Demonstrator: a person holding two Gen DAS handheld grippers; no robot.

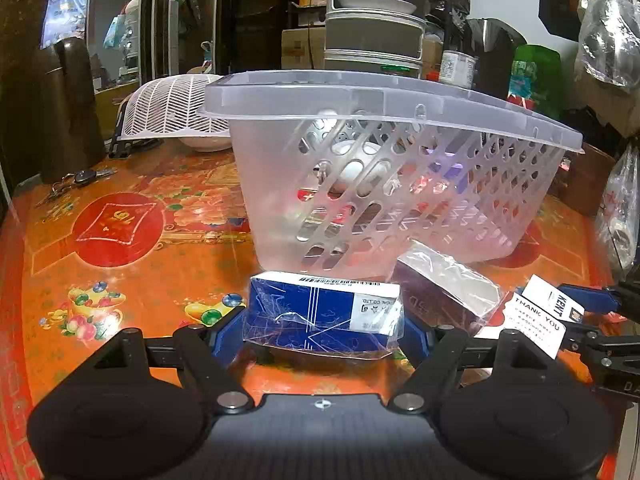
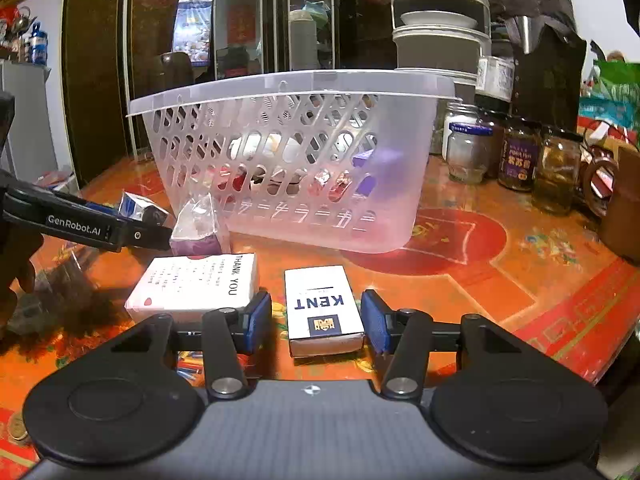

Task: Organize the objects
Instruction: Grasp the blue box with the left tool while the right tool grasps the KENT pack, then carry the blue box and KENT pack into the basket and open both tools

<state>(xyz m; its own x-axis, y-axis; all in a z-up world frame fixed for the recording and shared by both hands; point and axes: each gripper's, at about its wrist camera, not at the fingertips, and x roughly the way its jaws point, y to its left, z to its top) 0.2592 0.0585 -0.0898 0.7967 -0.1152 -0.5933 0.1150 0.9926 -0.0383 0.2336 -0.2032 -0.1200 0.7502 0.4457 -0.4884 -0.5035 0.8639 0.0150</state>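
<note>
Blue box — film-wrapped, on its side, white KENT pack flat, clear basket upright

Baskets: one — clear plastic
Small boxes outside the basket: four
Glass jars: three — beside the basket
Claws: two

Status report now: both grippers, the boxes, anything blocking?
Left gripper shut on blue box. Right gripper open around KENT pack. Basket ahead, path open.

Dim indoor light, oversaturated colours; fisheye bends edges, background perhaps slightly soft.
</note>
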